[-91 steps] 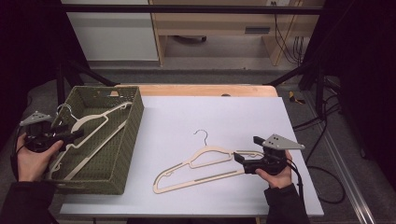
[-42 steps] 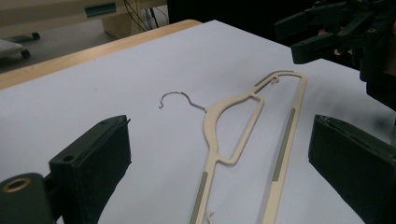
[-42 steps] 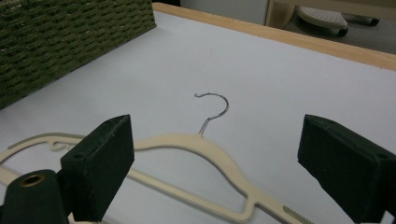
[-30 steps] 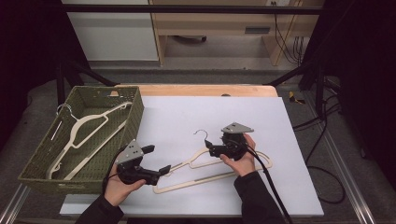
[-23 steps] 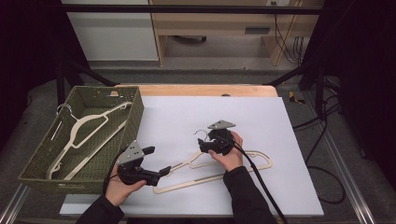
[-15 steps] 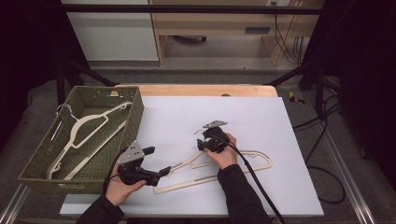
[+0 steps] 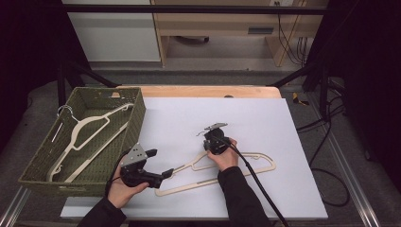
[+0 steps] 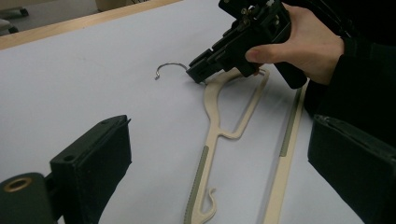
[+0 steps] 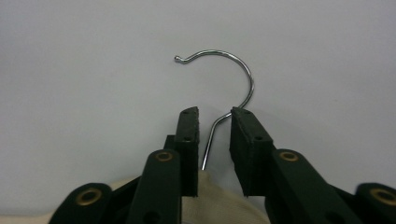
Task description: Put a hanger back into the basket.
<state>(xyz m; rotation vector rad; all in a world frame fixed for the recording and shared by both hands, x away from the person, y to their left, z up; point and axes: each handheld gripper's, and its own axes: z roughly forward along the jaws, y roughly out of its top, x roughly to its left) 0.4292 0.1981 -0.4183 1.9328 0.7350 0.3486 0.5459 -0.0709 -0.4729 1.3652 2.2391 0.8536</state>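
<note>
The hanger [image 7: 222, 172] lies flat near the table's [image 7: 293, 118] front edge, its metal hook [image 9: 224, 79] pointing toward the middle. The right gripper [image 9: 214, 126] has just been closing around the hook's stem; a narrow gap remains, the pads not yet pressing it. The left gripper [image 7: 158, 165], jaws wide apart, hovers at the hanger's left tip, beside the basket [image 7: 137, 113] at the left edge, which holds another hanger [image 7: 87, 135].

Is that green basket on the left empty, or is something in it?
Not empty. The green basket holds one cream hanger lying flat inside it, its metal hook toward the far left corner. A second hanger lies outside on the table.
</note>
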